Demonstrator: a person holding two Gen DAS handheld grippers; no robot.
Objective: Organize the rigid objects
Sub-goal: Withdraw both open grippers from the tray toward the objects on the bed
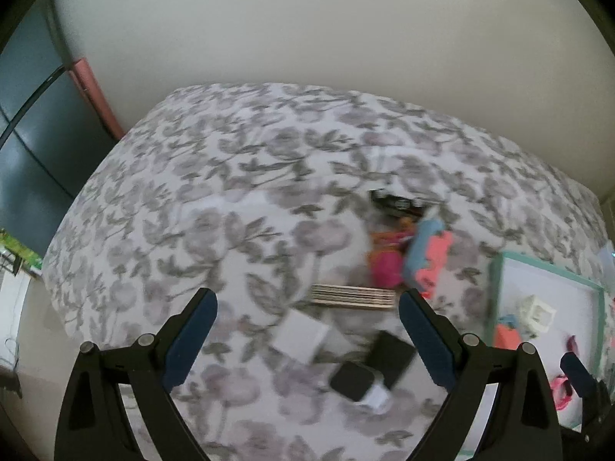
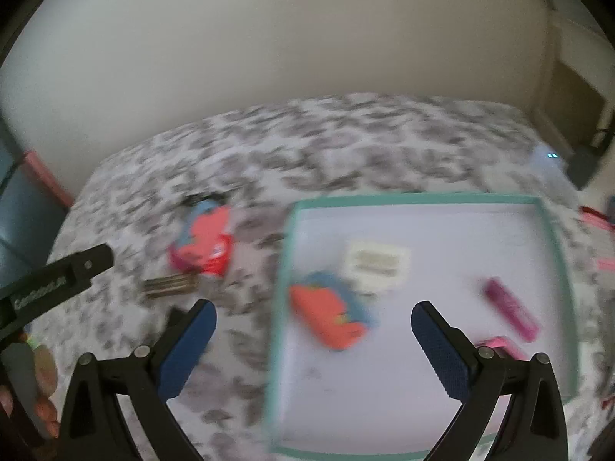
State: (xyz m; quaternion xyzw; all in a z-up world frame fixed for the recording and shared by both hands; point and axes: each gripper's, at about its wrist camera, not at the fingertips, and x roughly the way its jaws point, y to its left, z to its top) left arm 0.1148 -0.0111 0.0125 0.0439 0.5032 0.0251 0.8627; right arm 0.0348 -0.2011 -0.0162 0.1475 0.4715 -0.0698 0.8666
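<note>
Both views are blurred. A teal-rimmed white tray (image 2: 553,226) lies on a floral bedspread; it also shows in the left wrist view (image 1: 496,292). In it lie an orange and blue toy (image 2: 326,313), a white box (image 2: 376,265), a magenta tube (image 2: 511,309) and a pink item (image 2: 496,345). My right gripper (image 2: 313,345) is open and empty above the tray's near left part. My left gripper (image 1: 307,330) is open and empty above loose items: a white box (image 1: 301,336), a black box (image 1: 392,357), a black square device (image 1: 353,380) and a flat striped stack (image 1: 351,296).
A pile of pink, blue and orange toys (image 1: 407,253) lies beyond the striped stack, with a black item (image 1: 396,203) behind it. The left gripper's arm (image 2: 57,272) enters the right wrist view at the left. A wall stands behind the bed; dark furniture (image 1: 34,126) stands at left.
</note>
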